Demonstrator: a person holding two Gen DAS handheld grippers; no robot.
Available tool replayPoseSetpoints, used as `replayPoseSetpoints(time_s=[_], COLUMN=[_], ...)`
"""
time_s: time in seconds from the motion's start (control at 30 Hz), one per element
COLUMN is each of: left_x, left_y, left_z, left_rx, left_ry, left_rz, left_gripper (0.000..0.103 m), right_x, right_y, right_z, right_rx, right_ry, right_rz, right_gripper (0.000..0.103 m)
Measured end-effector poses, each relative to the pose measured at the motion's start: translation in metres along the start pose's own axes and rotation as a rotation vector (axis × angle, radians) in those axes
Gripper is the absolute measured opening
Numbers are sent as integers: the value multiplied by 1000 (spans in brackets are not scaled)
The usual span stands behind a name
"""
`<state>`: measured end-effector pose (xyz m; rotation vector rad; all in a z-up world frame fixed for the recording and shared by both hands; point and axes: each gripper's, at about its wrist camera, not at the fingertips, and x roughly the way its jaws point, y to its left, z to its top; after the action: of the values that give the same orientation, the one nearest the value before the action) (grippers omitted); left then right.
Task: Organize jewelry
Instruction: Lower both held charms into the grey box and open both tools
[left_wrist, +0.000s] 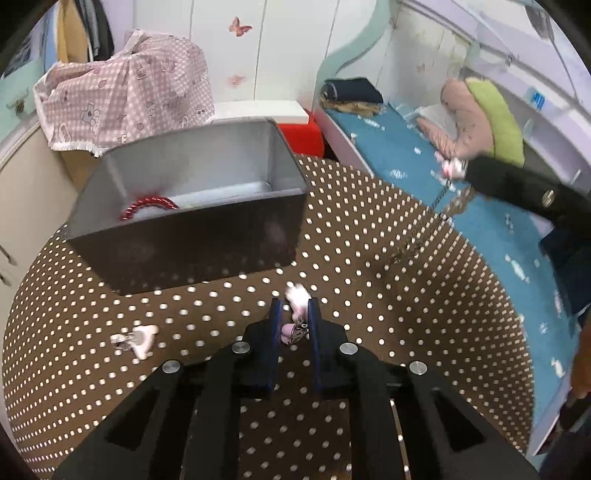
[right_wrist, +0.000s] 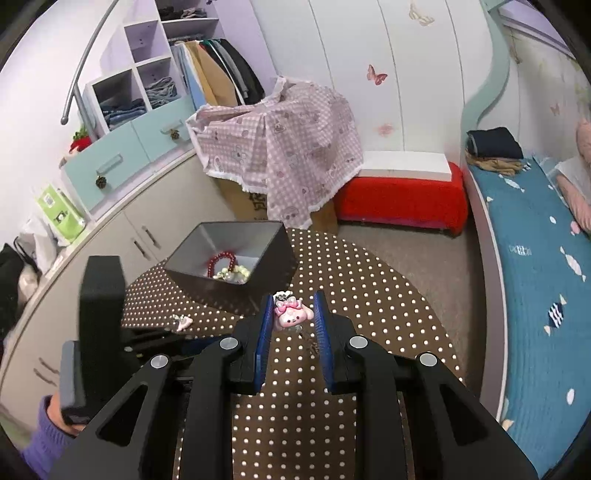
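Gripping a pink charm (left_wrist: 295, 325), the left claw (left_wrist: 294, 306) nears the far grey open box (left_wrist: 184, 236); the right claw (right_wrist: 293, 317), clamped on a pink bunny charm (right_wrist: 292, 315), lifts its chain off the polka-dot bench (right_wrist: 369, 314).

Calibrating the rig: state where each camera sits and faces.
Left wrist: on the left gripper, looking along its fingers over the dotted table at the grey box; pink charm between them; right gripper at right.
Right wrist: on the right gripper, facing the same box; bunny charm between fingers; left gripper, purple-sleeved hand at left.
Shared: box, red bracelet.
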<state>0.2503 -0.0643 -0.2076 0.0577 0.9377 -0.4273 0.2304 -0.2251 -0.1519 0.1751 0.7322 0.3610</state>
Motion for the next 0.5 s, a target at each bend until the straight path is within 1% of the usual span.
replayPoseSetpoints(time_s=[0.17,0.3,0.5], left_x=[-37,-63,-95], left_y=[11,17,27], left_z=[7,18,45], left_rx=[-32,-37,-43], left_ry=[-72,-121,-183], left_rz=[-52,-90,-144], left_gripper=[13,13,13], right_x=[-5,-6,-12], right_y=[14,27,50], right_z=[7,16,40], right_rx=[-24,-40,-79], right_ry=[-16,-25,-62], right_rz=[6,13,21], right_gripper=[23,23,23])
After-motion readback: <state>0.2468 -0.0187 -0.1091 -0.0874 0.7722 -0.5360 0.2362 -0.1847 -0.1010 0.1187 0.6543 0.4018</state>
